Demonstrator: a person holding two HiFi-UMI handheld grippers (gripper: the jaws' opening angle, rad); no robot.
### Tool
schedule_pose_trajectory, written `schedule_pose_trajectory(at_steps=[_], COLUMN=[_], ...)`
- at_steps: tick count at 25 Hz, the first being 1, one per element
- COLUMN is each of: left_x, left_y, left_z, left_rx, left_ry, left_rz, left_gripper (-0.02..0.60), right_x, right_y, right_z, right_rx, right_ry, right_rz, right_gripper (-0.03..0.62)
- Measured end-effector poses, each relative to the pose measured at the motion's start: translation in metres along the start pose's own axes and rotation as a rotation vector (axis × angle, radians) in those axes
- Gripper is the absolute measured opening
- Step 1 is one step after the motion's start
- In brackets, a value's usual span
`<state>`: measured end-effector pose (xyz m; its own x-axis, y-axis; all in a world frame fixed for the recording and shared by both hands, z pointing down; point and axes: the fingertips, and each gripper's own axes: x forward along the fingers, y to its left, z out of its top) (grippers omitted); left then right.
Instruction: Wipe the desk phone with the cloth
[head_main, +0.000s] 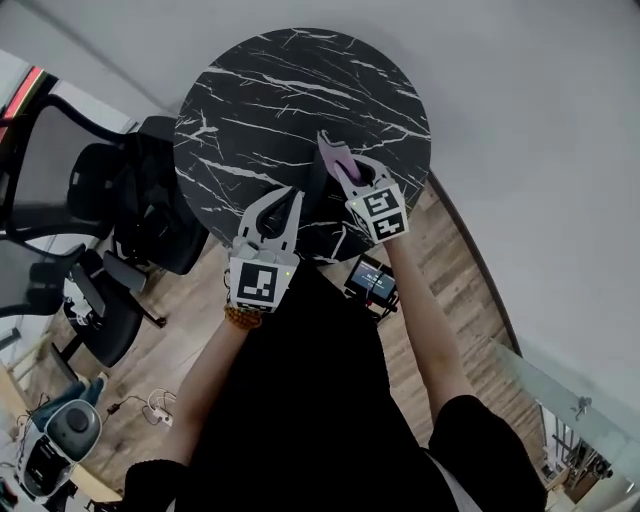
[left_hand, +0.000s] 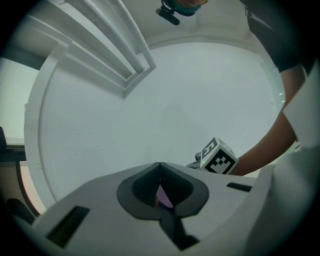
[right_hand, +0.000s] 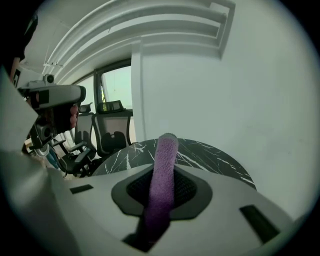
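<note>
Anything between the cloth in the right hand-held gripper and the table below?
Nothing visible. The purple cloth, pinched in the right hand-held gripper, hangs over the black table. The left hand-held gripper, apparently shut on a sliver of it, is beside, not beneath. No desk phone shows in any view.

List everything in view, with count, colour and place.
round black marble table: one, black with white veins, top centre.
fuzzy purple cloth: one, purple, in the right gripper's jaws.
office chairs: several, black, left of the table.
small screened device: one, dark, on the wooden floor by the table's near edge.
power strip: one, white, floor, lower left.
desk phone: none in view.
left gripper: one, grey-white, shut on a pinkish sliver, seemingly the cloth.
right gripper: one, grey-white, shut on the cloth.
</note>
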<state>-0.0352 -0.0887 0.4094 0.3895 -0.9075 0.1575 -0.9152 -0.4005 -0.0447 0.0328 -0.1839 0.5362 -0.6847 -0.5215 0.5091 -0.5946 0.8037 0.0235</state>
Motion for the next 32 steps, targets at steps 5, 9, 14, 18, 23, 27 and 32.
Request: schedule_pose_trajectory(at_steps=[5,9,14,18,23,27,32], left_x=[0.006,0.012,0.014,0.012,0.009,0.01,0.013], left_y=[0.011,0.007,0.011,0.016,0.02,0.021,0.021], left_z=[-0.004,-0.005,-0.005,-0.007,-0.013,-0.013,-0.013], left_rx=[-0.028,-0.034,-0.051,-0.054,-0.052,-0.05,-0.038], left_ry=[-0.006,-0.012,-0.012,-0.004,0.013,0.017,0.024], left_rz=[0.008,-0.01,0.002,0.018,0.031,0.033,0.027], left_gripper=[0.014,0.014,0.014,0.014,0.014,0.014,0.014], right_x=[0.017,0.028,0.04,0.048,0.061,0.069,0.077], right_y=[-0.001,-0.003,0.002,0.0,0.002,-0.002,-0.003], right_z=[-0.004,-0.011,-0.026,-0.033,-0.048,-0.062,-0.074], right_rx=[-0.017,-0.076,-0.124,-0.134,-0.138,-0.123,-0.135], right_ry=[0.038,0.074,0.137,0.162,0.21,0.242,0.266], right_rz=[0.015,0.016,0.035,0.037,0.069,0.07,0.075], right_gripper=[0.058,0.058,0.06,0.06,0.06,0.06,0.06])
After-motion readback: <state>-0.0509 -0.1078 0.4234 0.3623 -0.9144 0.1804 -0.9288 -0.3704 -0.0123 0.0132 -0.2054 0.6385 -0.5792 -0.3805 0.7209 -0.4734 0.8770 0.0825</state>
